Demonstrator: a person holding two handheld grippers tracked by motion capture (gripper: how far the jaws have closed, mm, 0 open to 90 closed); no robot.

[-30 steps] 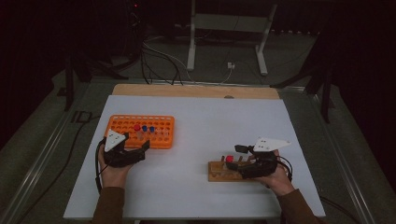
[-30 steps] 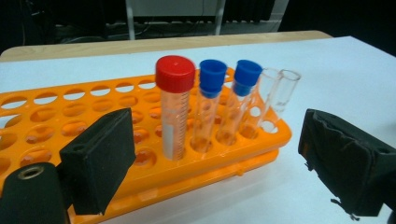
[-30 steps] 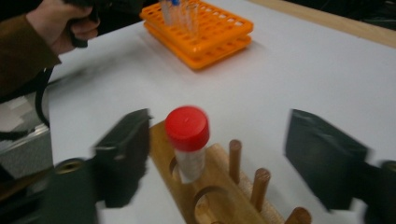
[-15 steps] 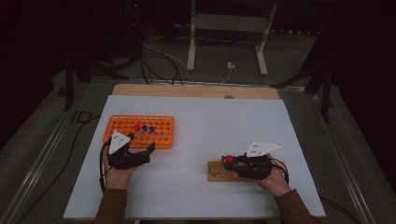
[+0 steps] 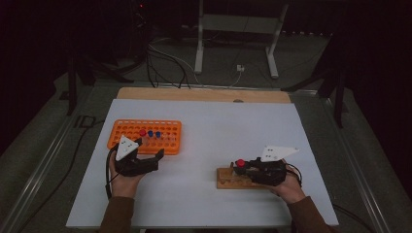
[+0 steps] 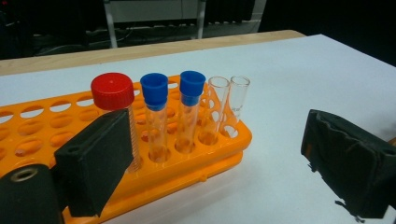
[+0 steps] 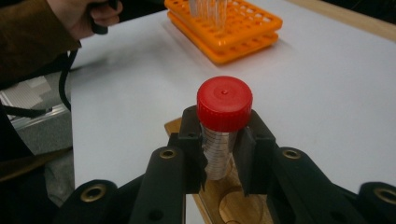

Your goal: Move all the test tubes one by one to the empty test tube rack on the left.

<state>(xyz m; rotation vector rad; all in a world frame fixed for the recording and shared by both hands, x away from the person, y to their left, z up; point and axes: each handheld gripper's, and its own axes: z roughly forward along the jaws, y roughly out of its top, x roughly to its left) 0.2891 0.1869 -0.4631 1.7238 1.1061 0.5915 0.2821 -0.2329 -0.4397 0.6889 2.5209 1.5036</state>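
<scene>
- a white table surface (image 5: pixel 209 145) lies under everything, with a strip of bare wood along its far edge (image 5: pixel 204 94).
- beyond the table the room is dark; grey floor, loose cables (image 5: pixel 165 58) and a light metal stand (image 5: pixel 238 34) show in the high view.
- an orange rack (image 5: pixel 145 137) sits on the left part of the surface, holding a red-capped tube (image 6: pixel 112 93), two blue-capped tubes (image 6: pixel 154 91) and two open clear tubes (image 6: pixel 219 93) side by side.
- the left gripper (image 5: pixel 145 158) rests on the table just in front of the orange rack, its jaws spread wide apart and holding nothing; one jaw stands close to the rack's red-capped tube.
- a small wooden block (image 5: pixel 233 178) with round holes lies on the right part of the surface, well apart from the rack.
- the right gripper (image 7: pixel 223 149) is clamped on a clear tube with a red cap (image 7: pixel 224 102), a jaw pressing each side just below the cap.
- that tube stands upright over the wooden block; whether its base sits in a hole cannot be told.
</scene>
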